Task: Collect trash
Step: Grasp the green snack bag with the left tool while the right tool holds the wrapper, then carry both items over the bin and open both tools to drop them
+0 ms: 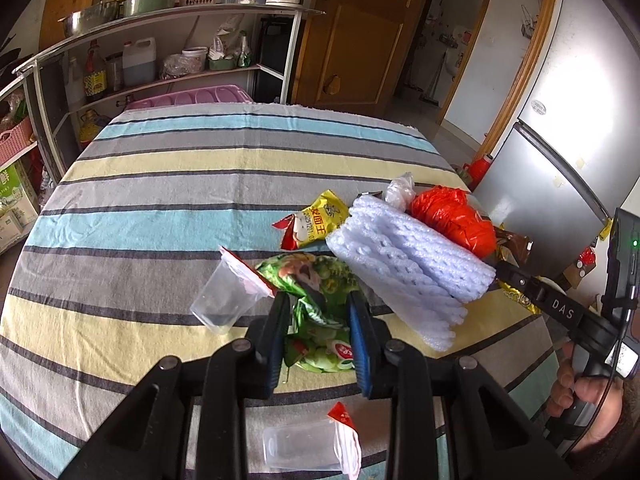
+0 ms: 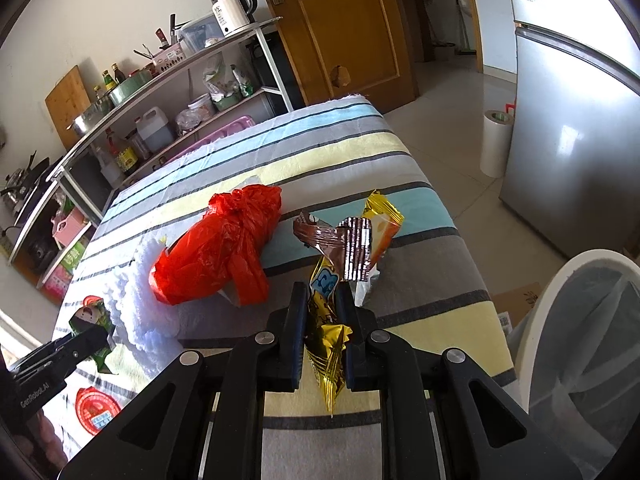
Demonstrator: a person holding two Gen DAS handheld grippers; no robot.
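The left tool is clenched on a crinkled green snack wrapper, its blue-padded fingers pinching the glossy film from both sides while the rest of the packet bunches up above and below the grip. The right tool is clamped on a shiny gold foil wrapper, a creased metallic strip with a blue patch printed near its top, squeezed tight between the black fingers. Everything sits over a desk draped in a soft striped cloth of grey, pale yellow and light blue bands. On it lie two clear, rigid plastic cups with peeled-back red-and-white lids: one on its side just left of the left tool, another nearer the camera. A yellow snack bag rests beyond the green wrapper, beside a white foam net sleeve with a ribbed, honeycomb texture. A knotted, wrinkled red plastic bag lies against that foam. A brown wrapper with a mirror-like silver patch and a gold-and-orange packet lie crumpled just past the right tool. A round white bin lined with thin translucent plastic stands off the desk's edge at the right.
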